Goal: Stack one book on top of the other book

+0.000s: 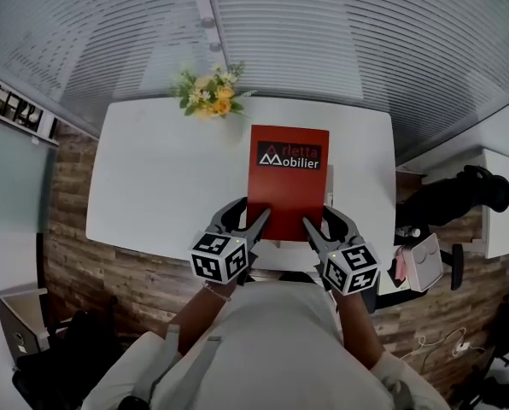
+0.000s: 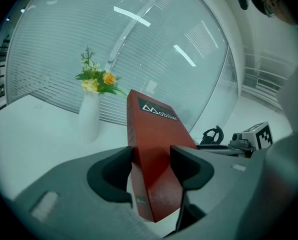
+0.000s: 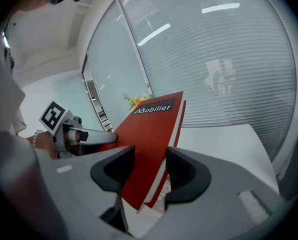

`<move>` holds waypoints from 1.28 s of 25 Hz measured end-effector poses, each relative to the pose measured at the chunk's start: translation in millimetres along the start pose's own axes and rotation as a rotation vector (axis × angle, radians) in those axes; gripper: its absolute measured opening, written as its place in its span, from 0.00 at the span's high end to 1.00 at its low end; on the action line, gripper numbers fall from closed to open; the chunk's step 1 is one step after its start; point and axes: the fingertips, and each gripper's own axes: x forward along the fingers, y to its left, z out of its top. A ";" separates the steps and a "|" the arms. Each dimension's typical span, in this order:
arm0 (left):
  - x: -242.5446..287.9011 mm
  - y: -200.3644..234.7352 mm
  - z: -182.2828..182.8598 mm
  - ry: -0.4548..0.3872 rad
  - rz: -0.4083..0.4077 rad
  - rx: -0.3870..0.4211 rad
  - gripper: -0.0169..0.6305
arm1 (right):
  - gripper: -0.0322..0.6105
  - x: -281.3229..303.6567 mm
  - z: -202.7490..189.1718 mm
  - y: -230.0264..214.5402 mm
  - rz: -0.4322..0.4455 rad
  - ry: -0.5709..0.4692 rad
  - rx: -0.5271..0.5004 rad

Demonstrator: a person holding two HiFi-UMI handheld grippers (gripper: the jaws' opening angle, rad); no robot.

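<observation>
**A:** Quick, what's in shot?

**B:** From above: red book, dark label w/ white print "Mobilier" at its far end. It sits lengthwise over a white table, right of ctr, near end by the table's near edge.

**A:** Who's got it?

**B:** A person w/ two tools, one per hand. The left tool is clamped on the book's near left corner, one pad on the cover, the other on the spine side. The right tool is clamped on the near right corner, one pad on each side. White page edges show btwn the covers there.

**A:** Flat on the table?

**B:** Can't tell. It may rest there or be held just off it.

**A:** Anything else?

**B:** Yellow & white flowers in a white vase at the table's far edge. They're beyond the book's far left corner & apart from it. Slatted blinds behind.
</observation>
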 end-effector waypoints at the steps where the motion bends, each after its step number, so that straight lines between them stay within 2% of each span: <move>1: 4.5 -6.3 -0.8 -0.002 0.005 -0.001 0.60 | 0.65 -4.2 0.2 -6.7 0.004 0.001 -0.001; 13: 40.8 -89.7 -19.7 -0.024 0.061 0.002 0.60 | 0.65 -69.1 -7.9 -72.7 0.049 -0.006 0.002; 19: 48.3 -117.2 -28.4 -0.033 0.090 0.006 0.60 | 0.65 -91.2 -14.1 -90.8 0.069 -0.006 0.009; 32: 35.2 -104.5 -23.3 -0.037 0.095 0.012 0.60 | 0.65 -82.7 -10.3 -74.5 0.081 -0.007 0.008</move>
